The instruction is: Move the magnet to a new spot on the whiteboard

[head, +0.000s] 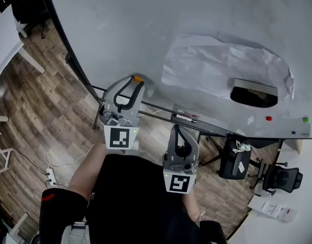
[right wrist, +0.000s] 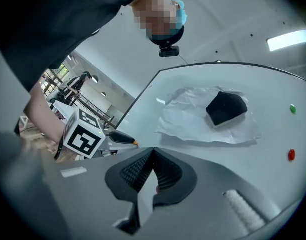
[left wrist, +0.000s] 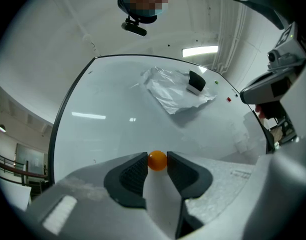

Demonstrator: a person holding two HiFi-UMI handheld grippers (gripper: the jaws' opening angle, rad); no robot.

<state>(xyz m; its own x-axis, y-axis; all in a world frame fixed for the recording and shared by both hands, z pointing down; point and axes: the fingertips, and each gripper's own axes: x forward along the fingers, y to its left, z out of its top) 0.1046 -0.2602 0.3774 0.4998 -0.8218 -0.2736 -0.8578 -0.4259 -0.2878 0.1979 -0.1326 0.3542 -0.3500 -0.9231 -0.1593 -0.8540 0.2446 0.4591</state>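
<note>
while the left tongs [left wrist: 156,156] pinch the orange magnet [left wrist: 157,161] between their tips, it sits at the lower left part of the whiteboard [left wrist: 108,129], well apart from the crumpled paper [left wrist: 170,91] and the black eraser [left wrist: 195,82] on it. 1 red magnet [head: 268,118] and 1 green magnet [head: 305,119] sit far right. the right tongs [right wrist: 152,154] are pressed together, holding nothing.

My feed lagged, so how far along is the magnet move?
Done: the left gripper is closed on the orange magnet at the whiteboard. In hand: that grip; whether the magnet is off the board I cannot tell. Left: carry it to a new spot and release. The right gripper is shut and empty.
</note>
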